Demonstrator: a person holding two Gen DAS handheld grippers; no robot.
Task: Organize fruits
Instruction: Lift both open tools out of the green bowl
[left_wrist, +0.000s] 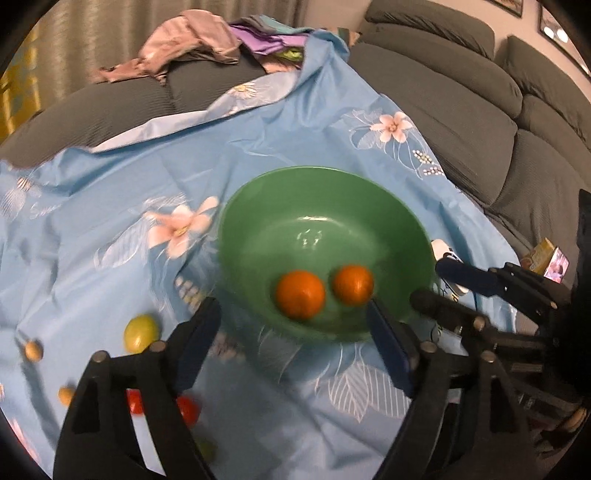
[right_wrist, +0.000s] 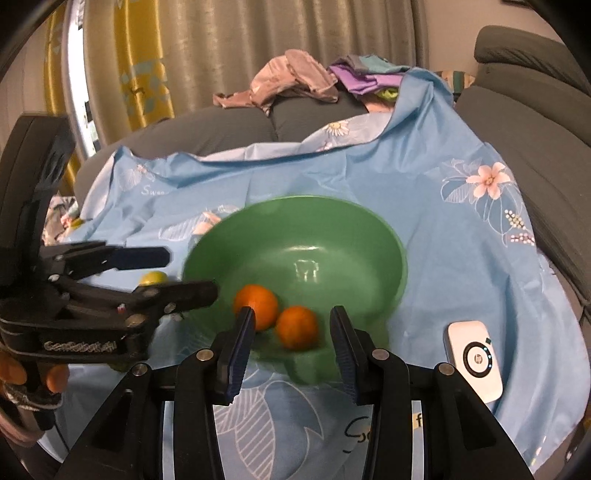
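A green bowl (left_wrist: 325, 206) sits on the blue floral cloth (left_wrist: 258, 140) and holds two oranges (left_wrist: 300, 294) (left_wrist: 352, 285). My left gripper (left_wrist: 291, 332) is open and empty at the bowl's near rim. My right gripper (right_wrist: 291, 332) is open and empty over the bowl's (right_wrist: 295, 229) near rim, just in front of the oranges (right_wrist: 258, 302) (right_wrist: 297, 326). The right gripper also shows at the right of the left wrist view (left_wrist: 428, 280); the left gripper shows at the left of the right wrist view (right_wrist: 192, 273). Loose fruit lies left of the bowl: a yellow-green one (left_wrist: 141, 332), red ones (left_wrist: 186, 410), small tan ones (left_wrist: 33, 350).
A white pocket device (right_wrist: 474, 360) lies on the cloth right of the bowl. A grey sofa (left_wrist: 461, 110) surrounds the cloth, with crumpled clothes (left_wrist: 192, 44) at the back. A small box (left_wrist: 546, 258) sits at the far right. Curtains (right_wrist: 240, 48) hang behind.
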